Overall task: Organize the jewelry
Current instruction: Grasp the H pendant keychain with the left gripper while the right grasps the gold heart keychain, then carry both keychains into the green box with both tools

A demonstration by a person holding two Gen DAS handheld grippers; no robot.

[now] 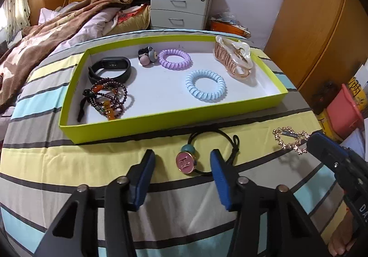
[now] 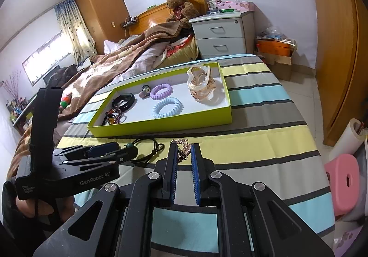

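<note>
We have the left gripper (image 1: 182,160) spread wide around the black hair tie (image 1: 208,150) with its pink round charm (image 1: 185,162), low in the centre of the left wrist view; nothing is clamped yet, and the charm sits on the striped bedspread (image 1: 115,158) between the blue pads. To close well we judge we should drop the fingers until they bracket the charm and teal bead rather than the thin cord, which would slip out. The right gripper (image 2: 184,155) has its jaws drawn close together on the gold chain clip (image 1: 291,141), seen at the right edge of the left view lifted off the cloth, so it appears pinched at one end; we should carry it level so the dangling part clears the wall of the green tray (image 1: 161,122). That tray, in the middle of both views, already holds coil ties, a beaded bracelet, a watch band and a claw clip. The bedspread is soft and will give under pressure. Behind, at the top of the frames, are a rumpled brown blanket, a teddy bear, a grey nightstand and wooden wardrobes.
</note>
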